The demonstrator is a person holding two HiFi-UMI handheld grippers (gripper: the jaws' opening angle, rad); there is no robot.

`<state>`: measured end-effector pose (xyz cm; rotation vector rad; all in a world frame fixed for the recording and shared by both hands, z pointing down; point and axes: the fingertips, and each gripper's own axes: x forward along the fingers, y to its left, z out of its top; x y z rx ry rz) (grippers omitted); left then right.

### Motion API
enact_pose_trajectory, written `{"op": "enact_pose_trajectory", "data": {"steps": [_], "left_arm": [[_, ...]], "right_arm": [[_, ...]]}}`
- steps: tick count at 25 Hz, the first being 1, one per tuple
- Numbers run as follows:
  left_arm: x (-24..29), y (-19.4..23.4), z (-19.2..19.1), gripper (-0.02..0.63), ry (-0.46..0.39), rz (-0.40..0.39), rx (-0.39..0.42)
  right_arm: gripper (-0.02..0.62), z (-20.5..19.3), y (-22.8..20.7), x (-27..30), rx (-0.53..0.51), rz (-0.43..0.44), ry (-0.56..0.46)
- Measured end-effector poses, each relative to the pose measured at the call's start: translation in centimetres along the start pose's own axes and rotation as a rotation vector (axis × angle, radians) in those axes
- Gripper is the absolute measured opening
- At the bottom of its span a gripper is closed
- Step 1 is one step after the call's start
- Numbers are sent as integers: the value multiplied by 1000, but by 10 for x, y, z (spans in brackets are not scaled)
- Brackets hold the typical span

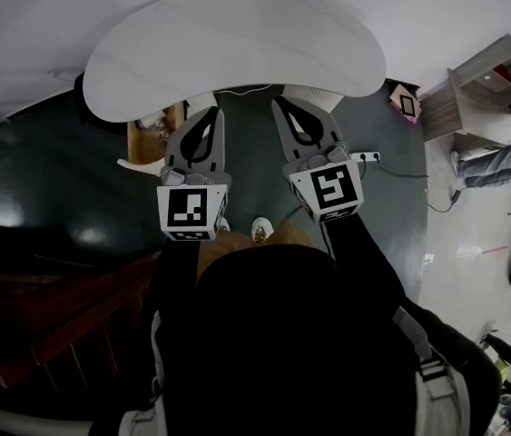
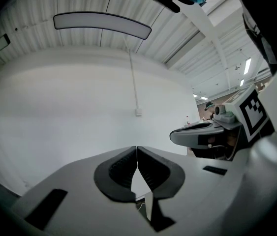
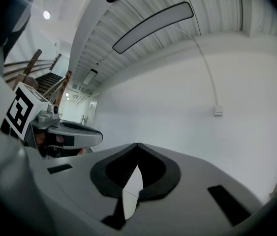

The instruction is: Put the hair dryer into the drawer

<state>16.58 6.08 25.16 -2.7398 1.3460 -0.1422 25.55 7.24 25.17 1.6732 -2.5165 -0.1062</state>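
No hair dryer and no drawer show in any view. In the head view my left gripper (image 1: 211, 116) and my right gripper (image 1: 280, 105) are held side by side in front of the person's body, pointing level toward the near edge of a white rounded table (image 1: 237, 44). Both are shut with nothing between the jaws. The left gripper view shows its jaws (image 2: 137, 149) closed against a bare white wall, with the right gripper (image 2: 204, 134) off to the side. In the right gripper view its jaws (image 3: 137, 145) are closed too, and the left gripper (image 3: 69, 134) is beside them.
A wooden piece (image 1: 151, 133) stands under the table's left part. A power strip (image 1: 368, 156) with a cable lies on the dark floor to the right. A shelf unit (image 1: 486, 80) and another person (image 1: 509, 162) are at the far right. Wooden stairs (image 1: 46, 325) are at lower left.
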Motion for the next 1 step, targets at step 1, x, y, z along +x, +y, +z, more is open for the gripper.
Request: {"op": "enact_pose_trajectory", "data": {"steps": [1], "left_arm": [[0, 0, 0, 18, -1, -1, 0]], "right_arm": [[26, 0, 0, 0, 1, 2, -1]]}}
